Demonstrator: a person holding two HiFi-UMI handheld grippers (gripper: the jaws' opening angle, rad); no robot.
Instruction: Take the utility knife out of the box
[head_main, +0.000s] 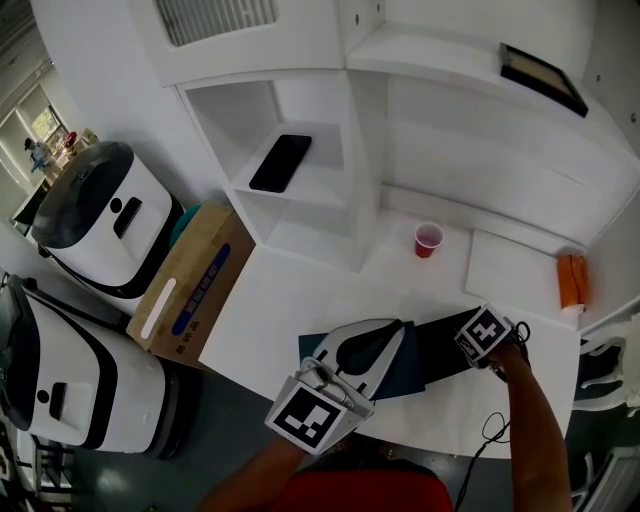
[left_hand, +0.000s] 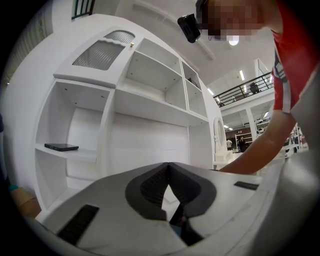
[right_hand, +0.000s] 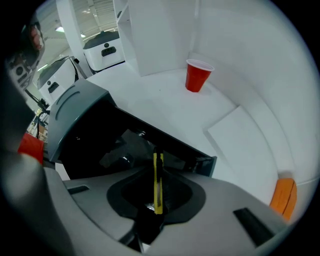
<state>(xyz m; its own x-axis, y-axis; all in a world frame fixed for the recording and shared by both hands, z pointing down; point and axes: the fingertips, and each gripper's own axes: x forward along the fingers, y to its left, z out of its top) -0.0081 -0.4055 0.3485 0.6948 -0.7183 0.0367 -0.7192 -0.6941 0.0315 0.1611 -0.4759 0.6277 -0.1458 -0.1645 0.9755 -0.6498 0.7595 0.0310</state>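
The right gripper (right_hand: 159, 200) pinches the yellow utility knife (right_hand: 158, 175) at the open dark box (right_hand: 200, 162) (red cup (right_hand: 198, 75) well behind); the left gripper (left_hand: 168, 167) has its jaws pressed together.

Box (right_hand: 197, 159) interior dark, contents unreadable; utility knife (right_hand: 158, 180) lower end apparently lost in shadow.

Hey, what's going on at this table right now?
A person is working on a dark box on a white table with two hand-held claws. The left claw seems to be clamped on the raised lid, holding the box open. The right claw points down into the box and is closed on a yellow knife, which does not look lifted clear of the box yet.
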